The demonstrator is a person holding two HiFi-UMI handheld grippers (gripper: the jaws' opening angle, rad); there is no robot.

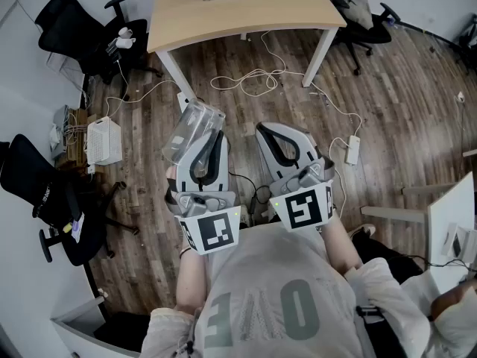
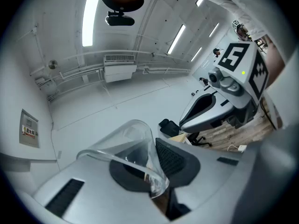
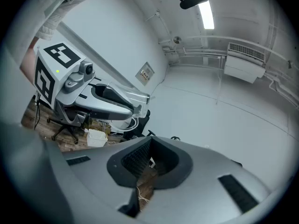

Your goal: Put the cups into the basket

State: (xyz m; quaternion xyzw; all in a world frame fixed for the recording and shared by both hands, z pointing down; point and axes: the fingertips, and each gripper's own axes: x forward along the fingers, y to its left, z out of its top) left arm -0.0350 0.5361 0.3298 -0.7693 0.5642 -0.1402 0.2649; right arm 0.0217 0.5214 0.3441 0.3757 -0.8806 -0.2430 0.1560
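Clear cup [image 1: 191,122] in left gripper [image 1: 203,137]

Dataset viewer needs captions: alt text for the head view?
Seen from above, the left gripper holds a clear plastic cup, while the right gripper beside it is shut and empty. Beyond them are a wood floor strewn with cables and a light wooden table.

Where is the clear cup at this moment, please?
The cup is left of centre in the head view, pinched by its wall in the left tongs, beside the shut right tongs, above the floor before the table.
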